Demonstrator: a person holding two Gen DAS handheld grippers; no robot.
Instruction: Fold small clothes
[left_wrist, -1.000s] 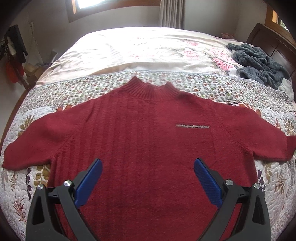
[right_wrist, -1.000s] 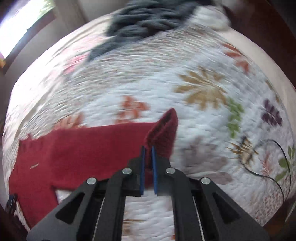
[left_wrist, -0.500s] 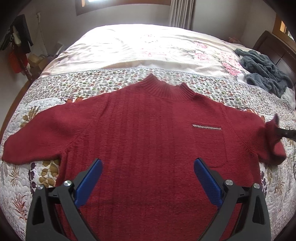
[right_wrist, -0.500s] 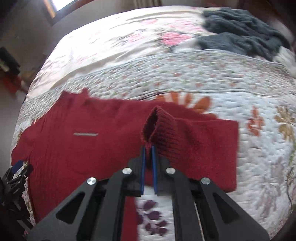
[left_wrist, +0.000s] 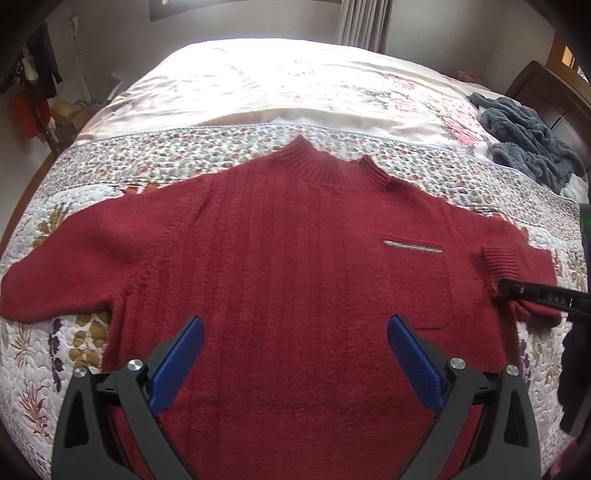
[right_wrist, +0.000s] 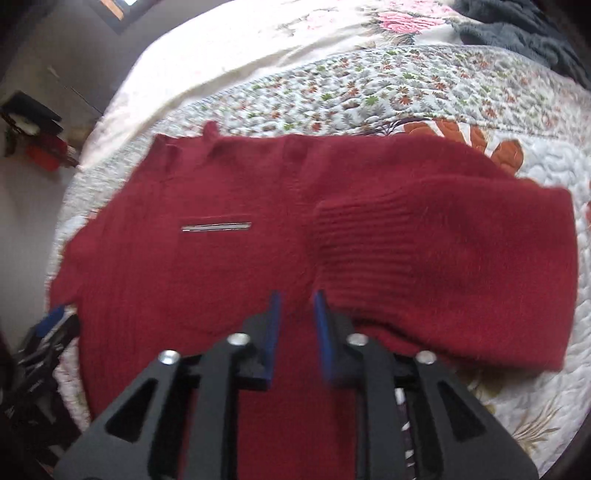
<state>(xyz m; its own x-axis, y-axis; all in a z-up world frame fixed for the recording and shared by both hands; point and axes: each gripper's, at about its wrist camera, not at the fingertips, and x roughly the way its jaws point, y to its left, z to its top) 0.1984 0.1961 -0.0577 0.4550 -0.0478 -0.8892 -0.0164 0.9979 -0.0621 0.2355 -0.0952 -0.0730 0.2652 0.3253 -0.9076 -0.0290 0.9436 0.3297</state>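
A dark red knit sweater (left_wrist: 277, 258) lies flat, front up, on the floral quilt (left_wrist: 110, 166), collar toward the far side. Its right sleeve is folded inward, and the ribbed cuff (left_wrist: 498, 258) rests on the chest beside the pocket trim (left_wrist: 413, 246). My left gripper (left_wrist: 295, 347) hovers open over the lower body of the sweater, touching nothing. My right gripper (right_wrist: 297, 314) stands open just in front of the ribbed cuff (right_wrist: 354, 251), its pads parted and nothing between them. The left sleeve (left_wrist: 55, 273) lies stretched out flat.
A grey fleece garment (left_wrist: 528, 140) is heaped at the far right of the bed by a dark wooden headboard (left_wrist: 546, 88). A cream floral cover (left_wrist: 295, 81) spreads beyond the quilt. Clothes hang by the wall at left (left_wrist: 33, 92).
The right gripper carried the right sleeve's cuff inward over the sweater's chest, then parted its pads and let it go. The left gripper stayed open and shifted a little.
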